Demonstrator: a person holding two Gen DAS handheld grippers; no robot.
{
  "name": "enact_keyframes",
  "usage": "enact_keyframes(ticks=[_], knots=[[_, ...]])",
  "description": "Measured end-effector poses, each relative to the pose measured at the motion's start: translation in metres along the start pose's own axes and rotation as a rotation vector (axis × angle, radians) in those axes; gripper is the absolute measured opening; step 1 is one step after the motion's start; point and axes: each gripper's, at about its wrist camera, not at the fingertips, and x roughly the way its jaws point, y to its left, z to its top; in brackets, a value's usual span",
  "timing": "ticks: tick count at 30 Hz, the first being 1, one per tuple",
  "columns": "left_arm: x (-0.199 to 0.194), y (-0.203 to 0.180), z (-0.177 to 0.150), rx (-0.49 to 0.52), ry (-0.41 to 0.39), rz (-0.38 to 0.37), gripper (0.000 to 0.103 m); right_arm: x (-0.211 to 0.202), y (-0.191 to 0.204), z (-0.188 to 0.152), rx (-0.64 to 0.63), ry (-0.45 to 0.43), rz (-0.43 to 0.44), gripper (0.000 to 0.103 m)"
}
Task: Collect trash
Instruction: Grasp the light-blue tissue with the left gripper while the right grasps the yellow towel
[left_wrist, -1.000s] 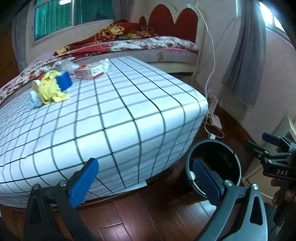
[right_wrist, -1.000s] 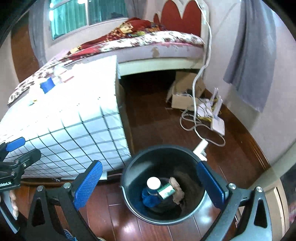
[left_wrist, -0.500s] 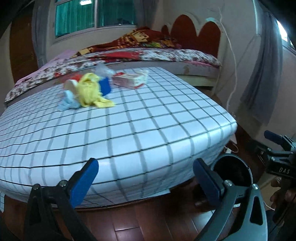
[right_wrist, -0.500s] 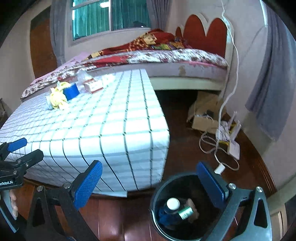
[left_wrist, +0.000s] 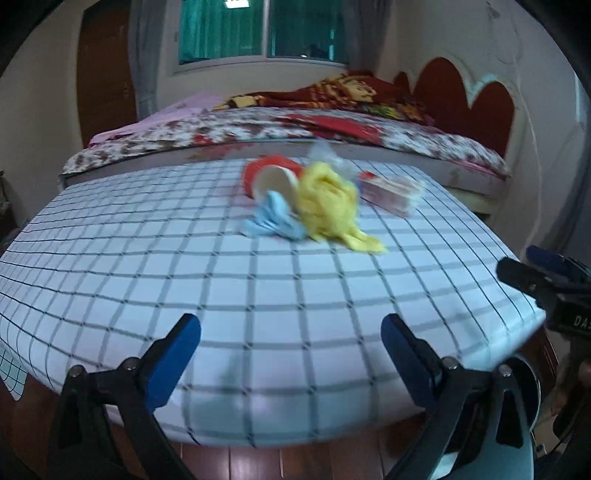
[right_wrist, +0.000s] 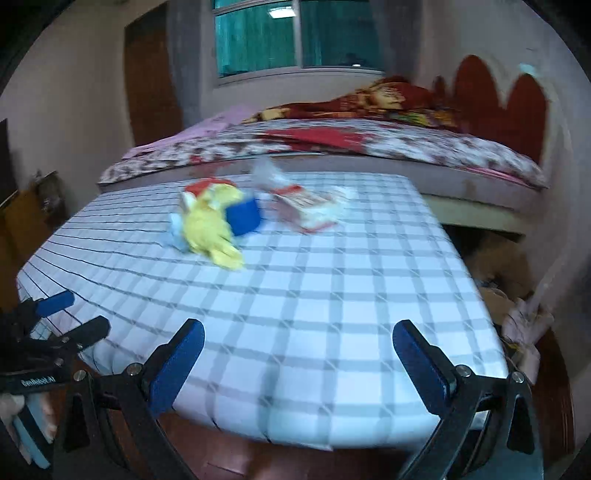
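A pile of trash lies at the far side of the checked table (left_wrist: 258, 295) (right_wrist: 314, 295): a crumpled yellow wrapper (left_wrist: 327, 201) (right_wrist: 210, 225), a light blue wad (left_wrist: 275, 221), a white cup with a red rim (left_wrist: 273, 177), a blue cup (right_wrist: 243, 218), a red-and-white carton (left_wrist: 389, 192) (right_wrist: 306, 206) and clear plastic (left_wrist: 325, 155). My left gripper (left_wrist: 290, 354) is open and empty at the table's near edge. My right gripper (right_wrist: 297, 358) is open and empty, also at the near edge. Both views are blurred.
A bed (left_wrist: 332, 129) with a floral cover stands behind the table, with a red headboard (left_wrist: 465, 96) at the right. The bin's rim (left_wrist: 532, 373) shows low right in the left wrist view. Boxes and cables (right_wrist: 517, 295) lie on the floor right of the table.
Both grippers have swung up and left, away from the bin, and now face the table top. The bin has dropped out of the right wrist view. Both stay open.
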Motion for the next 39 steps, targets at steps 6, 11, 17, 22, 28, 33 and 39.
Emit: enact_keyframes(ticks=[6, 11, 17, 22, 28, 33, 39], knots=[[0.026, 0.035, 0.018, -0.027, 0.002, 0.028, 0.094, 0.059, 0.044, 0.041, -0.037, 0.030, 0.068, 0.101], [0.052, 0.054, 0.023, -0.051, 0.034, 0.023, 0.089, 0.109, 0.069, 0.063, -0.046, 0.063, 0.088, 0.093], [0.072, 0.067, 0.028, -0.075, 0.058, 0.012, 0.089, 0.159, 0.087, 0.079, -0.035, 0.124, 0.089, 0.088], [0.080, 0.067, 0.029, -0.081, 0.068, -0.004, 0.089, 0.188, 0.086, 0.081, -0.002, 0.172, 0.132, 0.053], [0.082, 0.060, 0.034, -0.081, 0.059, -0.039, 0.089, 0.158, 0.084, 0.075, -0.035, 0.102, 0.168, 0.029], [0.097, 0.038, 0.047, -0.052, 0.073, -0.087, 0.085, 0.126, 0.062, 0.072, -0.041, 0.022, 0.100, 0.029], [0.125, 0.016, 0.068, -0.025, 0.106, -0.081, 0.083, 0.125, 0.025, 0.075, 0.009, 0.029, 0.007, 0.029]])
